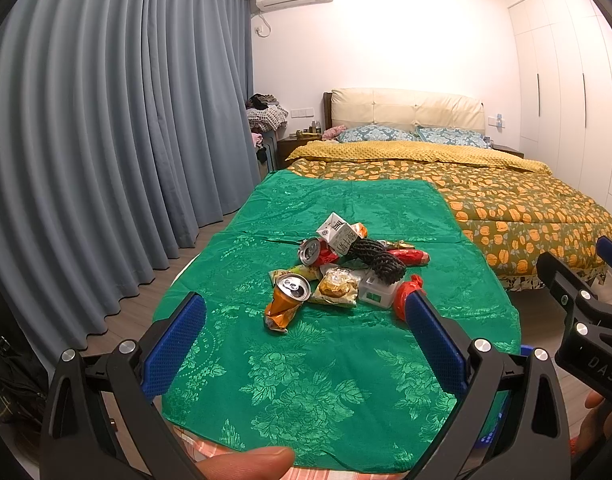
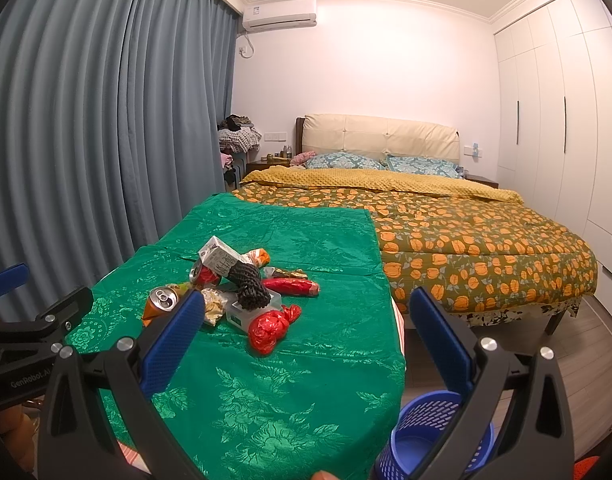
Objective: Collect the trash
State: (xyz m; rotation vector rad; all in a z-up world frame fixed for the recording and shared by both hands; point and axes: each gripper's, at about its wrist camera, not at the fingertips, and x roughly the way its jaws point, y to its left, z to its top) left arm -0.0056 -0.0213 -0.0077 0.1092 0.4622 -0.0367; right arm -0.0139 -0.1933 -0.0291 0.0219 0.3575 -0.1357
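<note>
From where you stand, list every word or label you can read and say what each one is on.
"DAS": on the black body of the right gripper, cut off by the frame edge.
"GenRobot.AI": on the black body of the left gripper.
White carton: dark handwritten marks, not legible.
Air conditioner: a small sticker, too small to read.
Clear plastic box: green label, blurred.

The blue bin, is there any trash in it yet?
Looks empty. The blue bin shows only its bare blue bottom, though a gripper finger hides part; the trash pile sits on the table.
</note>
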